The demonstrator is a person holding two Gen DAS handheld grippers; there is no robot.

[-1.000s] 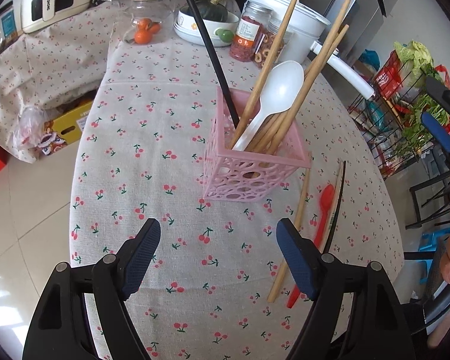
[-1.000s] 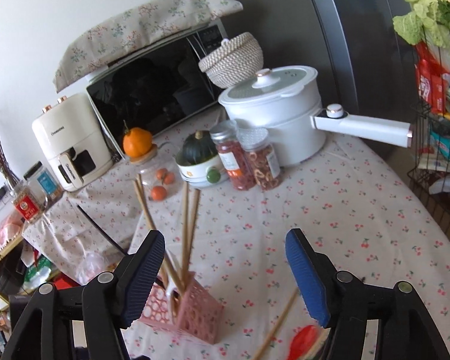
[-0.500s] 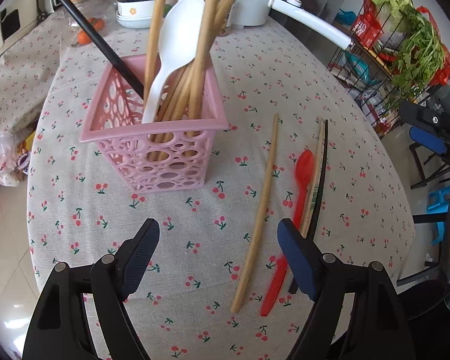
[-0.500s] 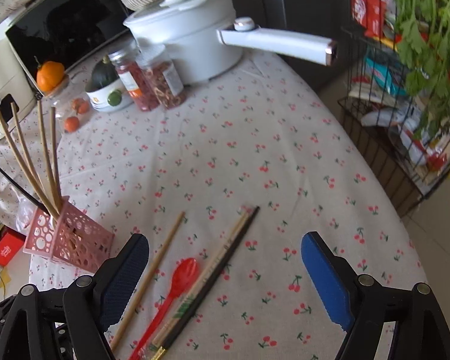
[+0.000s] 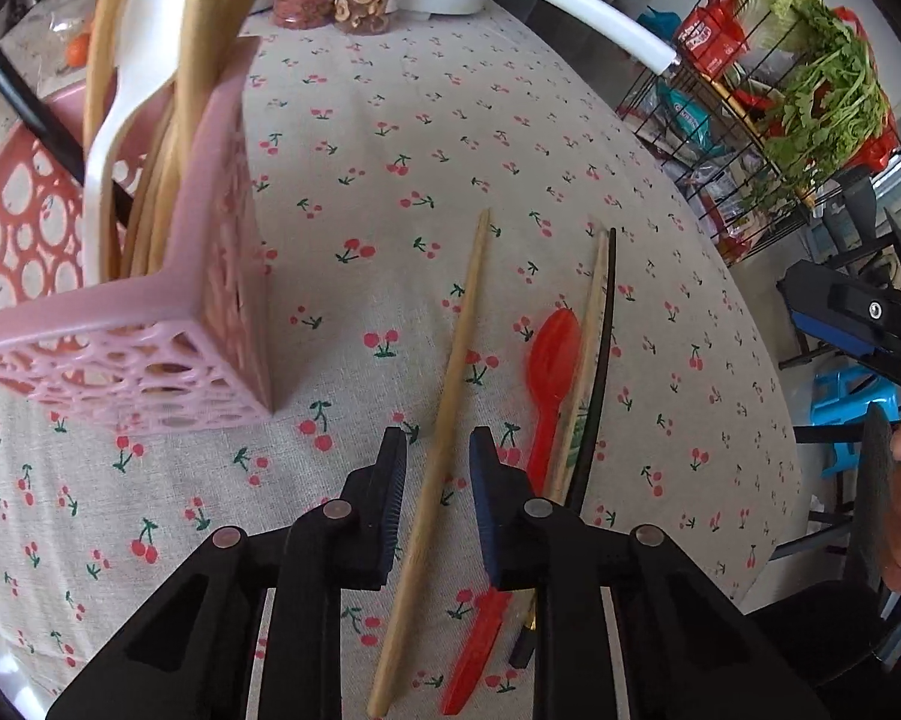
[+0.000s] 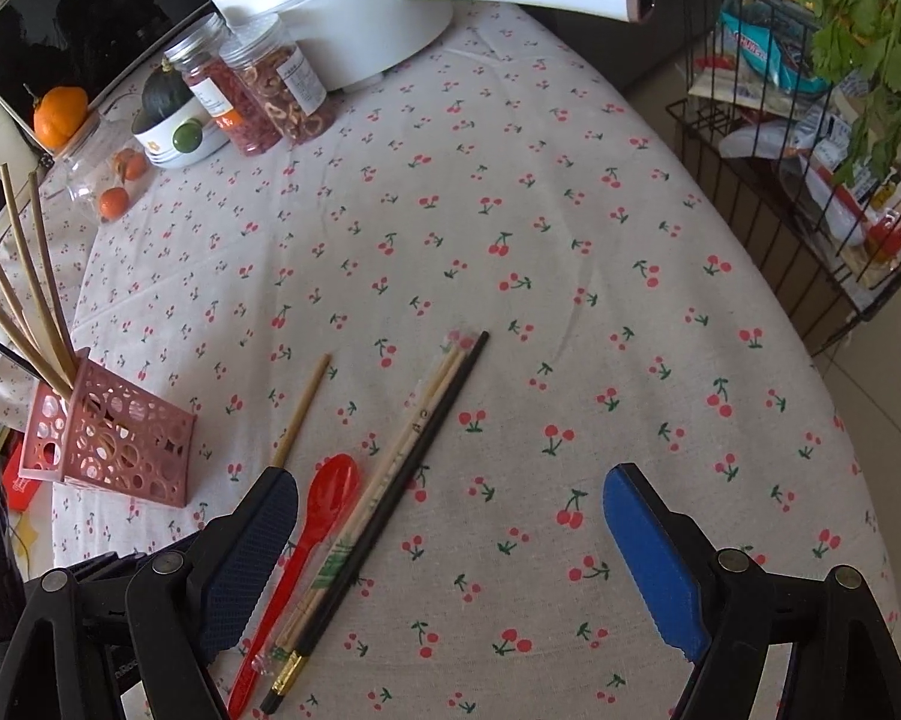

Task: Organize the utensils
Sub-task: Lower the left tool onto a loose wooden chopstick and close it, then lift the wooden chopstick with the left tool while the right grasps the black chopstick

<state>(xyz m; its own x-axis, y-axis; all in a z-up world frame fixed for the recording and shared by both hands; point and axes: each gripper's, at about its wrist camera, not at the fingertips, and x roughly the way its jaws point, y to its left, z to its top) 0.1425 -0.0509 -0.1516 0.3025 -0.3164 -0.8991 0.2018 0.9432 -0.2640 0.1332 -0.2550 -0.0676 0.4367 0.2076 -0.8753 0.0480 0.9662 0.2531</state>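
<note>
We note a table under a cherry-print cloth. Behind it stand a black microwave and a dark cabinet front. Right of the table sits a wire rack; pale tile floor lies below. Daylight is bright.

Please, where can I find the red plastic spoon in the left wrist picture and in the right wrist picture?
Left wrist view: the red spoon lies right of centre on the tablecloth, just right of the left gripper.
Right wrist view: the red spoon lies lower left, beside the right gripper's left finger.
Shared landmark: the pink basket, left of the spoon in both.
</note>
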